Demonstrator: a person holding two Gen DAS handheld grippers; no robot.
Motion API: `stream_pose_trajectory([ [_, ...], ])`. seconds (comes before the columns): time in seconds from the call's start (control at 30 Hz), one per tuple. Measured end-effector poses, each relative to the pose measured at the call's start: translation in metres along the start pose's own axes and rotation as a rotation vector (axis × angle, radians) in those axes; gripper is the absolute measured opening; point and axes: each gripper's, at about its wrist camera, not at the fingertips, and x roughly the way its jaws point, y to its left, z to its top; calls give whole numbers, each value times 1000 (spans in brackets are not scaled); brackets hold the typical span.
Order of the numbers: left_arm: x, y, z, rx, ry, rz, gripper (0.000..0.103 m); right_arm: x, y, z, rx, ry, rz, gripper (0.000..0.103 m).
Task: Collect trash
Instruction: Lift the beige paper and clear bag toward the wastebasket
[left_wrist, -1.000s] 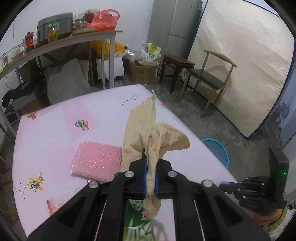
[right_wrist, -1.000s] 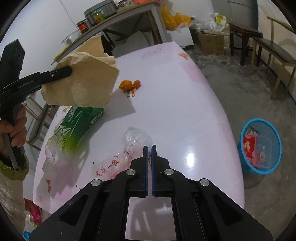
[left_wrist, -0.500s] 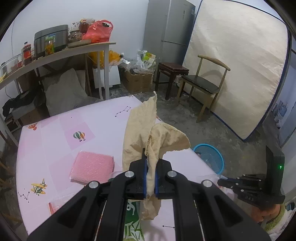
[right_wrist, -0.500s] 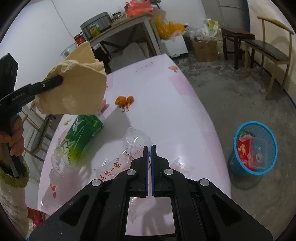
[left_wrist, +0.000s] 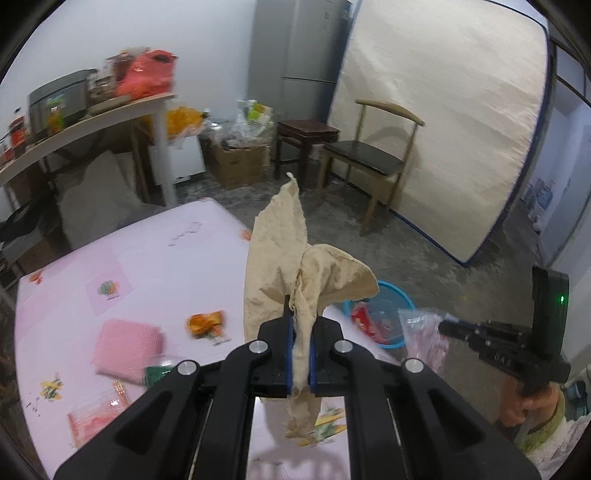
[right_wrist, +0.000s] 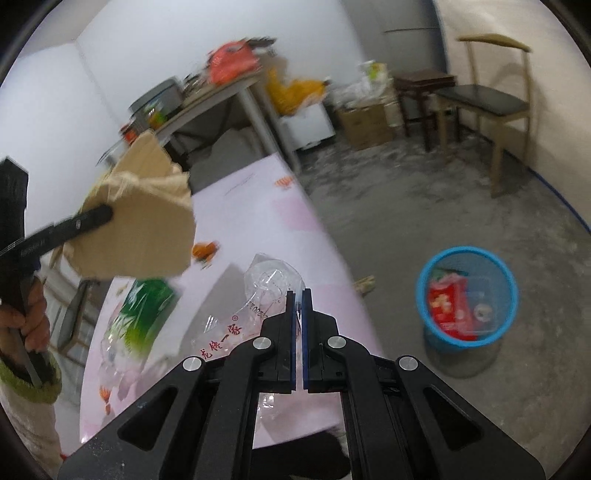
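left gripper (left_wrist: 299, 350): clamped tight on a crumpled tan paper (left_wrist: 295, 273), most of it sticking up past the fingers and a tail hanging under them, all of it up off the pink table (left_wrist: 147, 258).
right gripper (right_wrist: 296, 325): pinched shut on a clear plastic bag (right_wrist: 266, 291) with red writing, only a thin edge caught as far as we can tell.
bin: the blue basket (right_wrist: 466, 295) sits on the floor off the table's right side, already has a red packet in it.
the step, we reckon: carrying both bits over to the basket.
how we do it well: we get each gripper right above the basket mouth before letting go, since paper and bag are both light and could drift.
watch out: the bag is floppy, so we keep it clear of the table edge.
still on the table: green bottle (right_wrist: 144, 310), orange wrapper (left_wrist: 205, 322), pink pad (left_wrist: 127, 347).
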Motion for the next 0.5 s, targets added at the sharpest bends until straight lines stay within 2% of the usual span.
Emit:
stream_pose_trajectory([
  [0.17, 43, -55, 14, 50, 49, -90, 5, -29, -57, 5, 98, -70, -104, 1],
  [0.33, 102, -120, 27, 119, 124, -180, 5, -50, -109, 2, 187, -110, -195, 1],
  [0.47, 168, -162, 31, 147, 234, -214, 5, -47, -141, -2, 252, -107, -226, 1],
  [0.5, 192, -173, 29, 149, 282, -221, 5, -43, -147, -3, 262, -100, -231, 1],
])
